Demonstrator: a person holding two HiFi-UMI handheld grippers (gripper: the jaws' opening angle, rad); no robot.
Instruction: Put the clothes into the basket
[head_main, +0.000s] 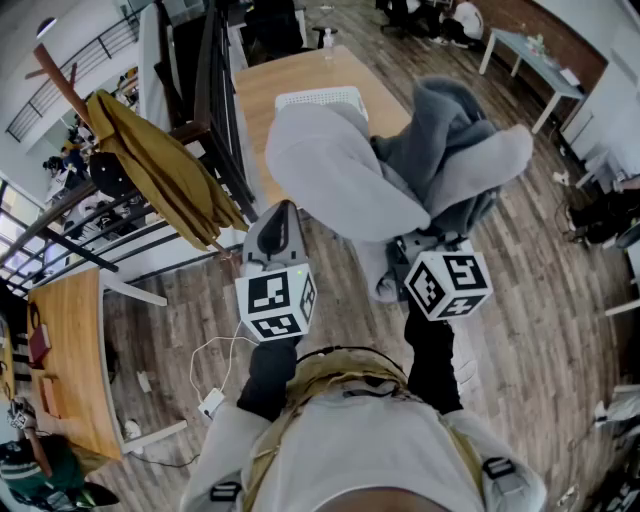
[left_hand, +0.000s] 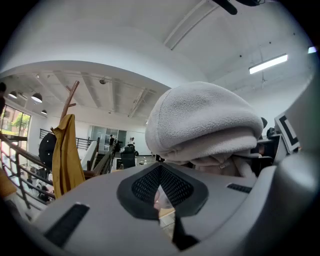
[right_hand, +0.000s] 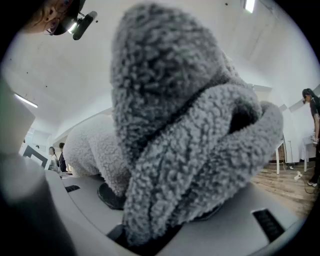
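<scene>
Wooden floor lies below, with the white basket on the tabletop ahead — my right tool grasps the dark fleece, my left tool is clenched empty beside the pale fleece — so the draped pale bulk could slip floorward short of the basket.

Mustard coat, pale grey fleece, dark grey fleece.

The clothes sit in the right gripper, just right of the left gripper. Behind them, the basket stands on the table. A jacket hangs far left.
</scene>
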